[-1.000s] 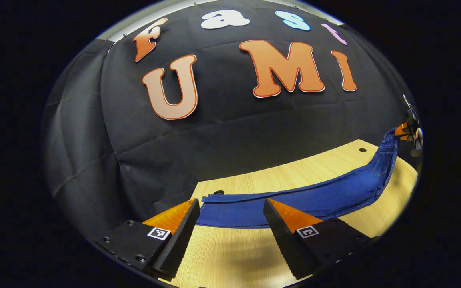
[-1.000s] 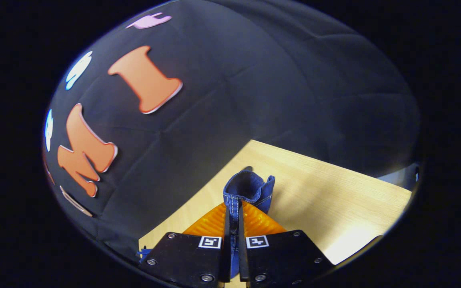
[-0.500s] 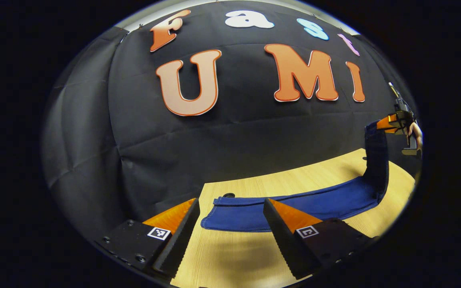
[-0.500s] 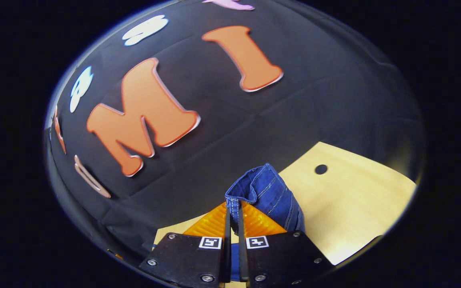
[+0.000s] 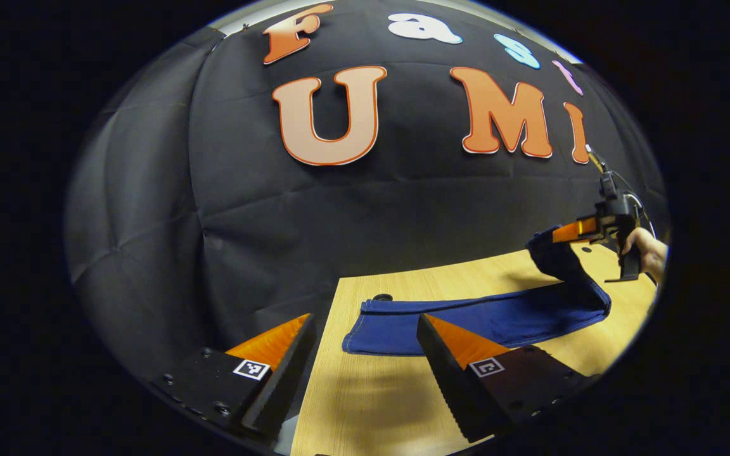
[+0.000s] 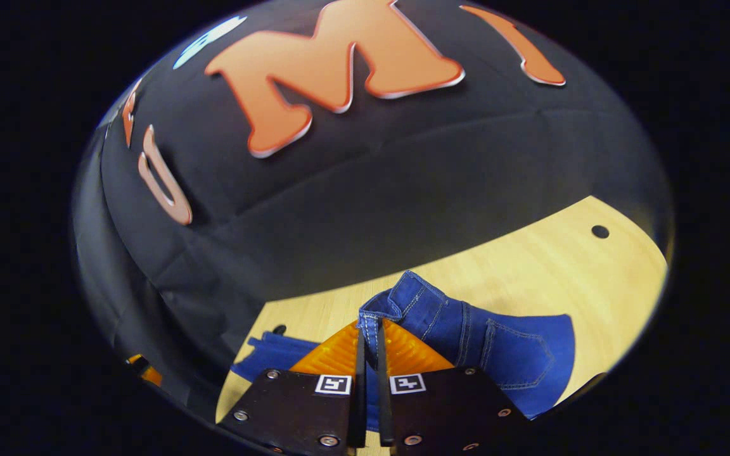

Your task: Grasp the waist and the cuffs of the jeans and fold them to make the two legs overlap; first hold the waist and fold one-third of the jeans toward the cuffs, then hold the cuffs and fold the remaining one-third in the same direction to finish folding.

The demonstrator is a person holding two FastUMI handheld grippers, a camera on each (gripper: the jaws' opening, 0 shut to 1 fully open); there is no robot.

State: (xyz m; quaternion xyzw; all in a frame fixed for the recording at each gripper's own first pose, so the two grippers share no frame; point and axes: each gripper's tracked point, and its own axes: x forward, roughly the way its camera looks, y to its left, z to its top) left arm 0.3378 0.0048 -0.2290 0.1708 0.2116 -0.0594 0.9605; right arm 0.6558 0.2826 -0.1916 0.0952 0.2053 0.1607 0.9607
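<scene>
Blue jeans (image 5: 466, 316) lie along the wooden table (image 5: 365, 405), legs overlapped, cuffs toward the left end. My left gripper (image 5: 365, 329) hovers open just short of the cuff end, nothing between its fingers. At the far right of the left gripper view, my right gripper (image 5: 561, 233), held by a hand (image 5: 647, 250), lifts the waist end off the table and curls it over the legs. In the right gripper view, my right gripper (image 6: 371, 332) is shut on the waistband (image 6: 377, 313); the seat with a back pocket (image 6: 517, 354) drapes below it.
The black cloth wall (image 5: 365, 209) runs close behind the table. Small round holes mark the tabletop near the cuffs (image 5: 381, 297) and at the far right (image 6: 600, 231). Bare wood lies in front of the jeans.
My right gripper has carried the waist up and leftward over the legs, turning the fold toward the cuffs. My left gripper stays open while its view has shifted slightly left.
</scene>
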